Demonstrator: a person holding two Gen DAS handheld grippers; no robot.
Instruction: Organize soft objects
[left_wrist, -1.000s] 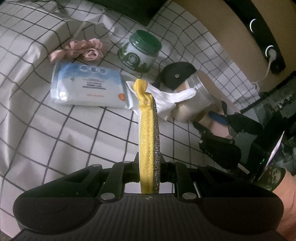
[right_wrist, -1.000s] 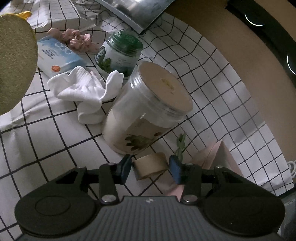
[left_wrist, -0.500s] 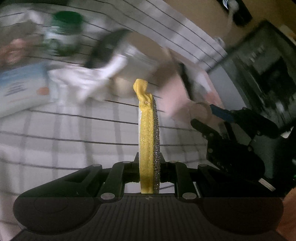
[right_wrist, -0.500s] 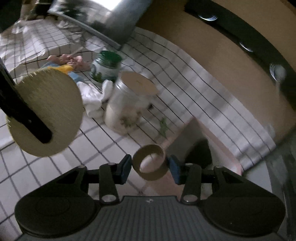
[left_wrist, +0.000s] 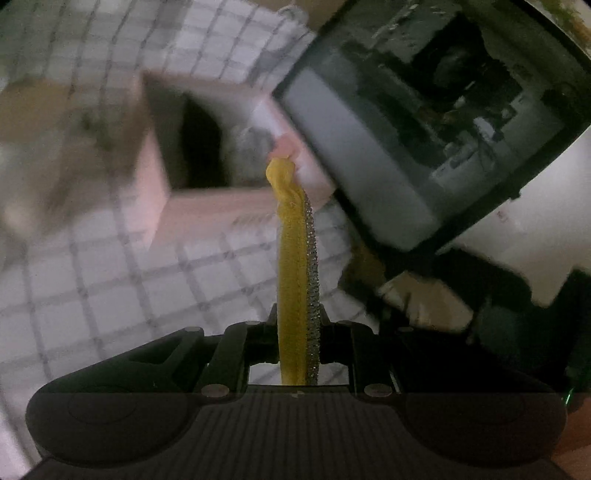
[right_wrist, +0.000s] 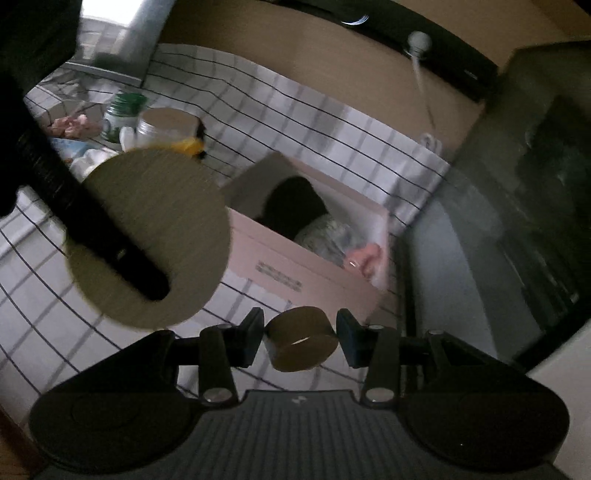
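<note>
My left gripper (left_wrist: 297, 332) is shut on a round yellow scouring pad (left_wrist: 295, 266), seen edge-on, with a yellow cloth side and a grey glittery side. It is held in the air in front of an open pink cardboard box (left_wrist: 221, 206). In the right wrist view the pad (right_wrist: 147, 240) shows as a flat disc left of the box (right_wrist: 295, 258). My right gripper (right_wrist: 300, 338) is shut on a brown tape ring (right_wrist: 301, 338), held above the cloth near the box's front corner. Dark, grey and pink soft items (right_wrist: 325, 232) lie inside the box.
A checked tablecloth (right_wrist: 55, 314) covers the table. At the back left stand a clear jar (right_wrist: 166, 125), a green-lidded jar (right_wrist: 122, 114), a white cloth (right_wrist: 85, 162) and a pink scrunchie (right_wrist: 70, 123). A dark cabinet (right_wrist: 517, 203) stands right of the box.
Both grippers have swung right, away from the jars and wipes, toward the pink box. The left still holds the pad, the right the tape ring, now lifted off the table.
</note>
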